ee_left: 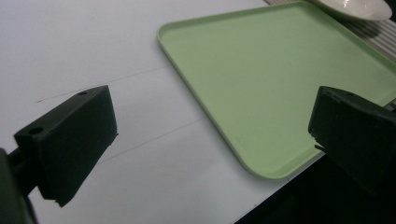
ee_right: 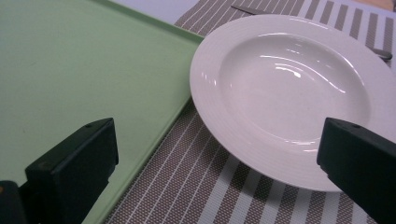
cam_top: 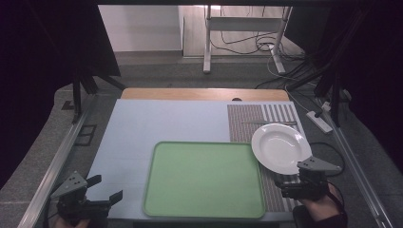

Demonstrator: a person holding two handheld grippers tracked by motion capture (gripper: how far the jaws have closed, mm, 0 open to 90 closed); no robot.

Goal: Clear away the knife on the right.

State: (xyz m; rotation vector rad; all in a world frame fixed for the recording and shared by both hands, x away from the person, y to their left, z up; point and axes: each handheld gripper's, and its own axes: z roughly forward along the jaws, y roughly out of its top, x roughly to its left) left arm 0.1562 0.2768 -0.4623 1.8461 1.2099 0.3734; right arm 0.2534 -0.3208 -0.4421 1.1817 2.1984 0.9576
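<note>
A green tray (cam_top: 204, 178) lies at the front middle of the pale blue table cover (cam_top: 166, 118). To its right, a white deep plate (cam_top: 280, 147) rests on a brown striped placemat (cam_top: 244, 121), its left rim right at the tray's edge. My right gripper (cam_top: 292, 180) hovers just in front of the plate, open. In the right gripper view, the plate (ee_right: 289, 88) and tray edge (ee_right: 154, 116) lie between the wide jaws of the right gripper (ee_right: 219, 149). My left gripper (cam_top: 107, 188) is at the front left corner, open and holding nothing. In the left gripper view, it (ee_left: 210, 116) faces the tray (ee_left: 280, 79).
A piece of metal cutlery (cam_top: 271, 123) lies on the placemat behind the plate. The wooden table edge (cam_top: 204, 93) shows at the far side. A power strip (cam_top: 319, 121) and cables lie on the floor at the right. The table's front edge (ee_left: 261, 196) is close to the left gripper.
</note>
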